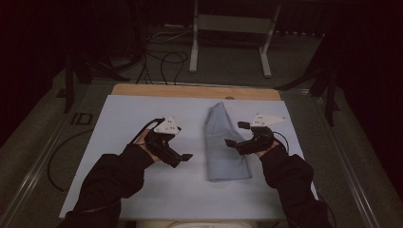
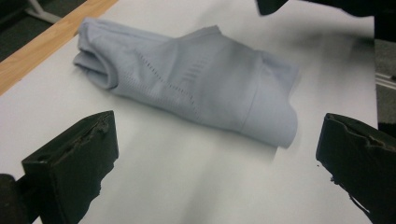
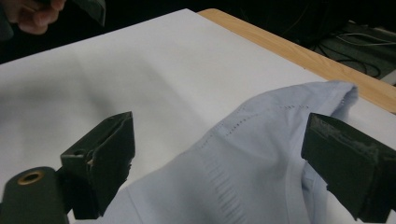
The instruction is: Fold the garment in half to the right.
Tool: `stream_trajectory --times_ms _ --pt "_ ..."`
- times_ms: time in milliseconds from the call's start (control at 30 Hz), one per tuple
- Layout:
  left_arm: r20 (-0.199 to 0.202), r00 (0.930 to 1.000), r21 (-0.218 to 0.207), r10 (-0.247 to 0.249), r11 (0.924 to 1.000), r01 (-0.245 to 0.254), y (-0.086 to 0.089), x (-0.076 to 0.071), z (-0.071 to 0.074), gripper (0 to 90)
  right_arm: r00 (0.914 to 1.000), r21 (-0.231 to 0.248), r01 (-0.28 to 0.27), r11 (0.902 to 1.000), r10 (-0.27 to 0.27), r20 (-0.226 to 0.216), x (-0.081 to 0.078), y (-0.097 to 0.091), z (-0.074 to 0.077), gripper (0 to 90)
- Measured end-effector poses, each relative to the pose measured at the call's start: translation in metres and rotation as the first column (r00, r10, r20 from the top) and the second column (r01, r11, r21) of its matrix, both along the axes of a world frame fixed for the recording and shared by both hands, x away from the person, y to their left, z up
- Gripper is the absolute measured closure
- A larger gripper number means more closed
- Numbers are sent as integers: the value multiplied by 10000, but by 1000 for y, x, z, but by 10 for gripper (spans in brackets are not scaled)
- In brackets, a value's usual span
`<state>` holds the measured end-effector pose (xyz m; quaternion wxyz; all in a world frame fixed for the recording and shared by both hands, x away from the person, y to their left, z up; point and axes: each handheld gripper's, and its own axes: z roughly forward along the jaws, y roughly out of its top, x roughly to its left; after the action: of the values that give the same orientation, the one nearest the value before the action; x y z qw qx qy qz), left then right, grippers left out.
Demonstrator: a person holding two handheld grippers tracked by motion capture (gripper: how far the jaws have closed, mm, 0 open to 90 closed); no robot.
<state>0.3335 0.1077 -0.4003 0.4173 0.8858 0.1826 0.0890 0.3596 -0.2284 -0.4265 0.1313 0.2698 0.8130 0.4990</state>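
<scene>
A folded pale blue garment (image 1: pixel 223 142) lies lengthwise in the middle of the white table sheet (image 1: pixel 128 190). My left gripper (image 1: pixel 181 159) hovers to its left, open and pointing at it, with bare sheet between the jaws. In the left gripper view the garment (image 2: pixel 196 79) lies ahead of the open left gripper (image 2: pixel 215 158), apart from it. My right gripper (image 1: pixel 236 134) is open at the garment's right edge. In the right gripper view the open right gripper (image 3: pixel 224 154) has the blue cloth (image 3: pixel 261 172) lying between and under its jaws. Neither gripper holds anything.
A wooden strip (image 1: pixel 190 91) runs along the table's far edge. Beyond it on the floor stand a grey metal frame (image 1: pixel 228 28) and loose black cables (image 1: pixel 164 59). Bare white sheet lies left of and in front of the garment.
</scene>
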Motion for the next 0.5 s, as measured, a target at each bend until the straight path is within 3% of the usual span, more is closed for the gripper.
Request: stream_trajectory --times_ms 500 --pt "-228 9969 268 748 9969 -742 44 -12 -18 0 9997 34 242 9997 -242 50 -27 -23 -17 98"
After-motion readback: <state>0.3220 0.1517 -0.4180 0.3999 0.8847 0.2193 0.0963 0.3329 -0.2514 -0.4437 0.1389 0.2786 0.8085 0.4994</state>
